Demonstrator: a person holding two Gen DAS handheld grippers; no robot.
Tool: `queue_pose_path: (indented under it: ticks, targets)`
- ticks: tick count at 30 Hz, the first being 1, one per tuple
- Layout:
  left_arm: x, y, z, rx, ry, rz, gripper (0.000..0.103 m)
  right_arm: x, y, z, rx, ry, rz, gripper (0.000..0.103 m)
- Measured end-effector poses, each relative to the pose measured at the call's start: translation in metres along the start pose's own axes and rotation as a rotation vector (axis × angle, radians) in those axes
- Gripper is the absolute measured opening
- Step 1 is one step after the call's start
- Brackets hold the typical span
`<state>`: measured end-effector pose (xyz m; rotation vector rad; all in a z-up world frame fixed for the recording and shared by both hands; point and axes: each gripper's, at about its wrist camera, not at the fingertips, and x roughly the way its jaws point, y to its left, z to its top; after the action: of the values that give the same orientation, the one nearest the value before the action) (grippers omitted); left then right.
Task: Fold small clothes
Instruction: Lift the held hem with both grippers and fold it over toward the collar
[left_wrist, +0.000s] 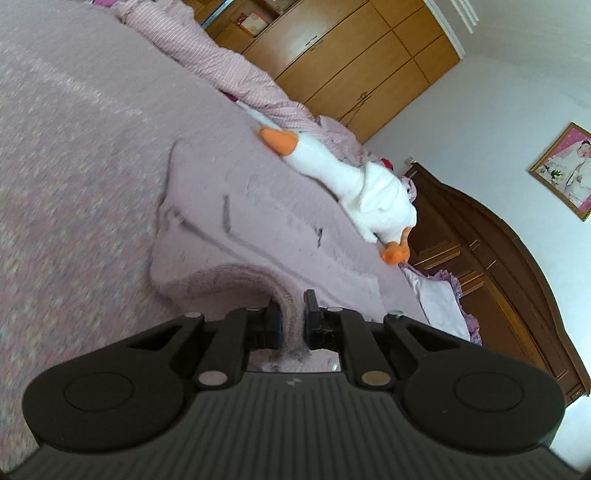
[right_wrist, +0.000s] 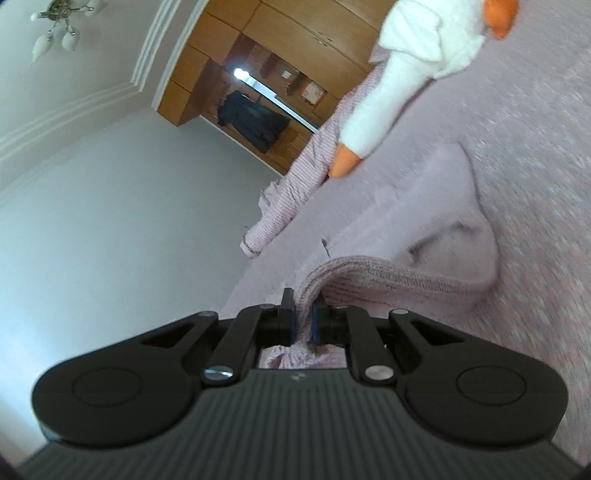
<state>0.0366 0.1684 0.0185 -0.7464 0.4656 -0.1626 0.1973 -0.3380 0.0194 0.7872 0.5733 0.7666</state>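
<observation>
Left gripper (left_wrist: 291, 314) pinching the ribbed hem of the lilac knit garment (left_wrist: 258, 221), fingers (left_wrist: 274, 317) pressed tight on a thin bunch of cloth; right gripper (right_wrist: 303, 317) clamped likewise on the same hem, garment draped on the bed (left_wrist: 74, 147). Risk of slipping out through so shallow a bite. Risk also of snagging the plush goose (left_wrist: 369, 192) just beside.
</observation>
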Motion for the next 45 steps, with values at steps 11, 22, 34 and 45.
queue_pose_path:
  ticks: [11, 22, 34, 45]
  targets:
    - [0.041, -0.021, 0.059, 0.067, -0.043, -0.017, 0.011, 0.038, -0.005, 0.046, -0.049, -0.078, 0.026, 0.011]
    - [0.102, -0.007, 0.127, 0.097, -0.087, 0.023, 0.011, 0.104, -0.022, 0.109, -0.115, -0.106, 0.001, 0.011]
    - [0.191, 0.030, 0.161, 0.107, -0.064, 0.063, 0.010, 0.160, -0.069, 0.138, -0.177, -0.065, -0.115, 0.011]
    - [0.229, 0.072, 0.142, 0.169, -0.013, 0.205, 0.012, 0.175, -0.108, 0.106, -0.088, -0.007, -0.261, 0.016]
